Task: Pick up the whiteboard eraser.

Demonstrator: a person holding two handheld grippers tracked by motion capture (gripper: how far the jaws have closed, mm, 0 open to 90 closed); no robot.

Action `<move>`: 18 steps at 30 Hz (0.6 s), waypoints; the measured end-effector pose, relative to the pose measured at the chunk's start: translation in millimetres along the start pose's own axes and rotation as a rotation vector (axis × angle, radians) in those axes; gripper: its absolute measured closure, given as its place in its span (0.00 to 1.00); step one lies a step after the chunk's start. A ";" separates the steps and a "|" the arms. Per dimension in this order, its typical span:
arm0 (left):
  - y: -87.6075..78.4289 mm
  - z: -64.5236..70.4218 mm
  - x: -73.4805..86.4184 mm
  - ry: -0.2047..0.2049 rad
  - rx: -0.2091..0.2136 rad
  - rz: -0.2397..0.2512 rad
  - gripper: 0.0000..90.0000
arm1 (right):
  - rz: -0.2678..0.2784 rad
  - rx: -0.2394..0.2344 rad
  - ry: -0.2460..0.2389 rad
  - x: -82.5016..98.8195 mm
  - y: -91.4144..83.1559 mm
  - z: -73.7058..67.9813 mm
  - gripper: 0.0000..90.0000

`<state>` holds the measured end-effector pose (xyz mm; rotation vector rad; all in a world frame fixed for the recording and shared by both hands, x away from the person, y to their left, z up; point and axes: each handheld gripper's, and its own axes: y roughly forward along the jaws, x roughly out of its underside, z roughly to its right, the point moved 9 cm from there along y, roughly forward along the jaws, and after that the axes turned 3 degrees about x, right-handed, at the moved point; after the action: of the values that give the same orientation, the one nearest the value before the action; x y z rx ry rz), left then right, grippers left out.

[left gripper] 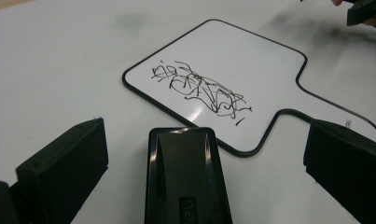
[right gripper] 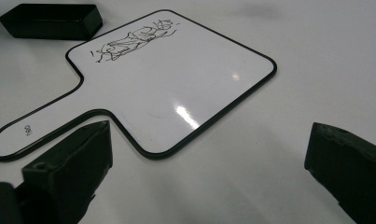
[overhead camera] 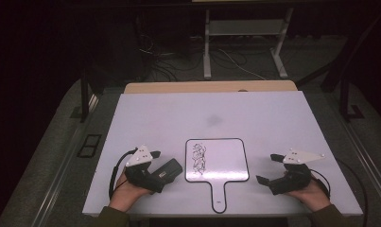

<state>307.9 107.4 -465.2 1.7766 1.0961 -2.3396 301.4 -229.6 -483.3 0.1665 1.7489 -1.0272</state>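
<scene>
The room is dim, the surroundings nearly black; overhead light falls on the white table (overhead camera: 273, 123). Glare spots shine on the paddle whiteboard (right gripper: 185, 116). Near jaws look soft, slightly blurred.

A paddle-shaped whiteboard (overhead camera: 217, 163) lies flat on the table (overhead camera: 178, 118), near its front edge, handle toward the person. A scribble (overhead camera: 198, 158) sits on the board's left part. An eraser (overhead camera: 168, 170) lies just left of the board, between the left gripper's (left gripper: 195, 172) spread jaws. The right gripper (overhead camera: 267, 169) rests to the board's right, apart from it.
</scene>
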 end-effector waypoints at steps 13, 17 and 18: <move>-3.2 0.6 8.5 0.013 -0.020 -0.058 0.00 | -0.004 0.002 0.005 0.6 0.8 1.3 0.00; -3.8 0.4 10.8 0.012 -0.024 -0.065 0.00 | -0.005 0.001 0.006 1.0 1.0 0.7 0.00; -4.2 0.1 11.7 0.017 -0.026 -0.071 0.00 | -0.005 0.001 0.005 1.0 1.1 0.7 0.00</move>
<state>301.9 115.1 -472.9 1.7806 1.2053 -2.3423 302.1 -229.7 -484.8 0.1658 1.7537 -1.0318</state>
